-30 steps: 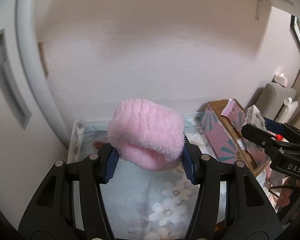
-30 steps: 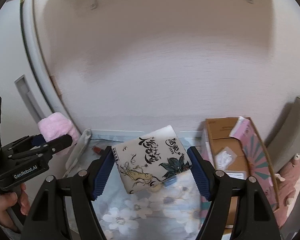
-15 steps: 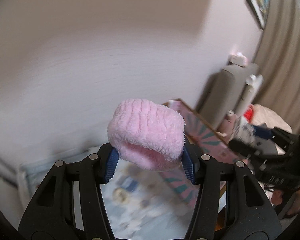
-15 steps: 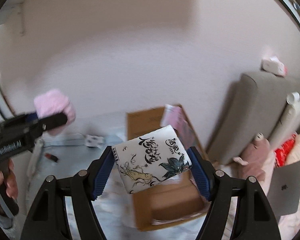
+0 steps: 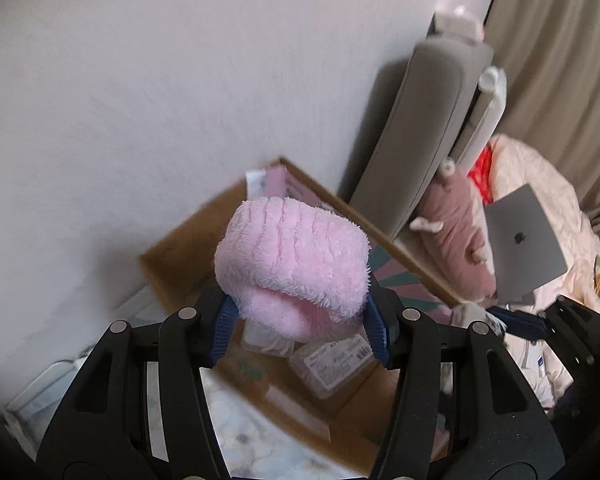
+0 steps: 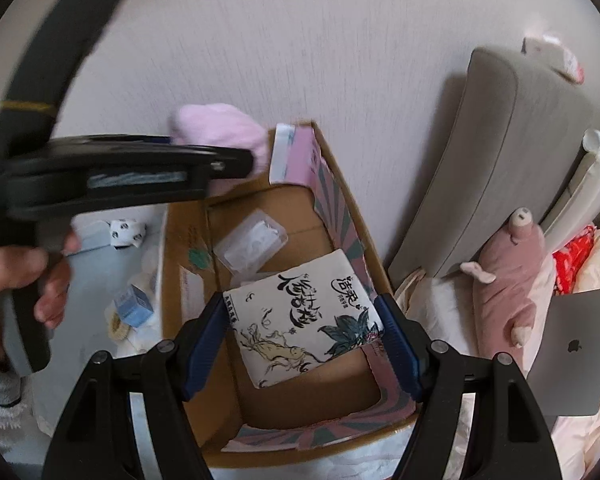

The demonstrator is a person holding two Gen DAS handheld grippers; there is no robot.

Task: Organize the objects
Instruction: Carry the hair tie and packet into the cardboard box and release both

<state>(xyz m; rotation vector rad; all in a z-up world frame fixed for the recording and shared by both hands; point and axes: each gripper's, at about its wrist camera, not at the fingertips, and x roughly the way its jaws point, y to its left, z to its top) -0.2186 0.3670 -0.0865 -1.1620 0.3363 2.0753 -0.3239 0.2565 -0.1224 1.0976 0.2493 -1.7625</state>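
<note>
Left claw (image 5: 298,330) grips pink fluffy cloth (image 5: 294,264); right claw (image 6: 302,346) clamps printed tissue pack (image 6: 306,316), both above cardboard box (image 6: 188,280)

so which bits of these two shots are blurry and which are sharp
Left wrist view: the pink cloth and the left claw holding it are sharp; the box and wall behind are smeared. Right wrist view: the tissue pack in the right claw is crisp, while the left claw crossing the frame is streaked. Both views bend straight edges near the rim.
</note>
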